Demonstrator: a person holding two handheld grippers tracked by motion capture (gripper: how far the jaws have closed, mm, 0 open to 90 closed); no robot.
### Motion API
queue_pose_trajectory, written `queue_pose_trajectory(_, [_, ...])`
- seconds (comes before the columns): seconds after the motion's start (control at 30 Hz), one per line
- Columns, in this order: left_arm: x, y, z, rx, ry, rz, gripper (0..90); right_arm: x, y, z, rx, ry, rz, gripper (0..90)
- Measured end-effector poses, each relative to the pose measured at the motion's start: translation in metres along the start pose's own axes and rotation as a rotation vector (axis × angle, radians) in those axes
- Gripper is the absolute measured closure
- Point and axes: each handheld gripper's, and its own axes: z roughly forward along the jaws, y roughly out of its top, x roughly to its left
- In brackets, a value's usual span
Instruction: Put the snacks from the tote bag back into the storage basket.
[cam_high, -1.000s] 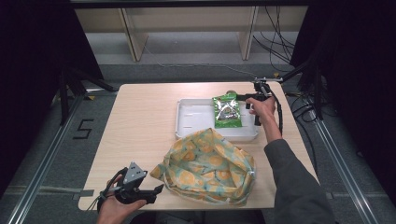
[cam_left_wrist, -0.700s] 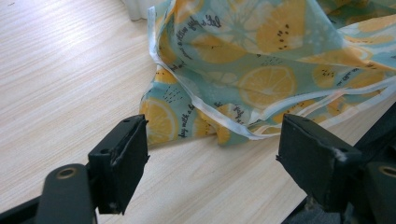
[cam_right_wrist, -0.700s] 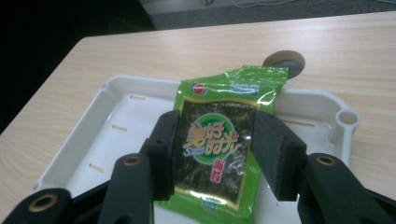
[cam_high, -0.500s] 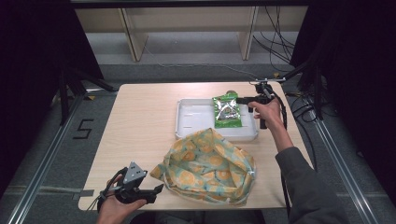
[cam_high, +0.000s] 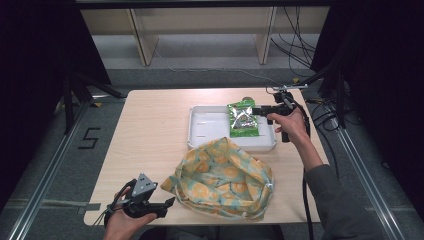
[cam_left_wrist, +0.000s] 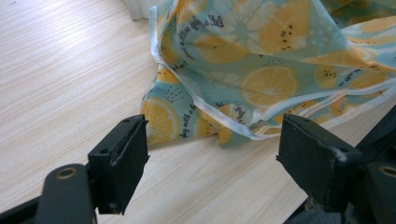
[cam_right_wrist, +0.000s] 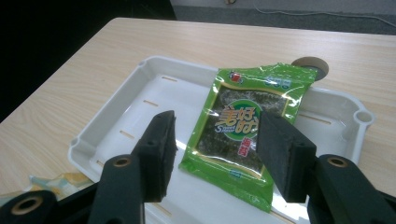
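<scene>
Right now the green snack packet (cam_high: 243, 119) lies flat in the white tray (cam_high: 207, 131), toward its right side, long axis running near-to-far, printed face up, top seal at the tray's far rim. Right gripper (cam_high: 259, 111) sits just beside the packet's far right corner, jaws spread with nothing pinched; they have just been opening, and the packet lies free beyond them in the right gripper view (cam_right_wrist: 243, 130). Left gripper (cam_high: 167, 204) waits at the near counter (cam_high: 150, 130) edge, jaws spread, aimed at the lemon-print bag (cam_high: 222, 180) hem, not touching. Risks, as I judge them: a re-grab of the slick foil could slip or tear the seal, and a one-layer pinch on the bag would leave its mouth shut.
</scene>
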Motion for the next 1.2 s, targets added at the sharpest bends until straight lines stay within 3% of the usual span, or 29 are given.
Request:
queue_pose_trajectory(0.03, [0.001,0.0,0.0,0.005,-0.007,0.005,23.6,-0.001,0.0,0.0,-0.006,0.002,-0.025,48.2])
queue_pose_trajectory(0.07, [0.001,0.0,-0.001,0.009,-0.004,0.007,23.6,0.003,-0.002,-0.002,0.006,0.004,0.006,48.0])
queue_pose_trajectory(0.2, [0.001,0.0,-0.001,0.011,-0.004,0.012,23.6,0.003,-0.005,-0.005,0.004,0.0,-0.049,47.6])
queue_pose_trajectory(0.23, [0.001,0.0,0.0,0.003,-0.006,0.002,23.6,0.007,-0.006,-0.006,0.009,0.011,-0.01,47.4])
queue_pose_trajectory(0.27, [0.001,0.0,-0.001,0.008,-0.004,0.007,23.6,0.008,-0.007,-0.006,0.011,0.014,-0.006,47.2])
queue_pose_trajectory(0.3, [0.001,0.0,-0.001,0.009,-0.004,0.01,23.6,0.005,-0.007,-0.007,0.003,0.013,-0.056,47.0])
queue_pose_trajectory(0.33, [0.001,0.0,-0.001,0.008,-0.004,0.009,23.6,0.007,-0.008,-0.008,0.004,0.013,-0.036,46.9])
queue_pose_trajectory(0.37, [0.001,0.0,-0.001,0.008,-0.004,0.01,23.6,0.006,-0.009,-0.01,0.005,0.003,-0.053,46.6])
queue_pose_trajectory(0.4, [0.001,0.0,-0.001,0.008,-0.004,0.009,23.6,0.009,-0.01,-0.011,0.012,0.016,-0.025,46.4])
queue_pose_trajectory(0.5, [0.001,0.0,-0.001,0.008,-0.003,0.01,23.6,0.011,-0.014,-0.015,0.008,0.028,-0.031,45.3])
queue_pose_trajectory(0.53, [0.001,0.0,-0.001,0.008,-0.004,0.014,23.6,0.009,-0.015,-0.016,0.003,0.023,-0.061,45.3])
queue_pose_trajectory(0.6, [0.001,0.0,-0.001,0.008,-0.003,0.012,23.5,0.012,-0.018,-0.02,0.007,0.032,-0.039,45.0])
queue_pose_trajectory(0.67, [0.001,0.0,-0.001,0.009,-0.002,0.011,23.6,0.011,-0.021,-0.022,-0.005,0.03,-0.072,44.7])
queue_pose_trajectory(0.7, [0.001,0.0,-0.001,0.009,-0.002,0.011,23.6,0.013,-0.023,-0.024,-0.002,0.041,-0.049,44.6])
queue_pose_trajectory(0.8, [0.001,0.0,-0.001,0.01,-0.002,0.01,23.5,0.011,-0.027,-0.028,-0.001,0.034,-0.07,44.4])
queue_pose_trajectory(0.87, [0.001,0.0,-0.001,0.01,-0.002,0.011,23.6,0.013,-0.031,-0.031,0.004,0.035,-0.037,44.5])
queue_pose_trajectory(0.93, [0.001,0.0,0.0,0.006,-0.004,0.009,23.6,0.009,-0.033,-0.034,-0.003,0.034,-0.074,44.4])
queue_pose_trajectory(1.0, [0.001,0.0,0.0,0.006,-0.004,0.01,23.5,0.011,-0.036,-0.037,0.007,0.036,-0.046,44.2])
queue_pose_trajectory(1.13, [0.001,0.0,0.0,0.005,-0.003,0.007,23.5,0.009,-0.042,-0.043,0.006,0.033,-0.079,44.0])
queue_pose_trajectory(1.2, [0.001,0.0,-0.001,0.009,0.0,0.008,23.6,0.012,-0.048,-0.045,0.008,0.043,-0.055,44.0])
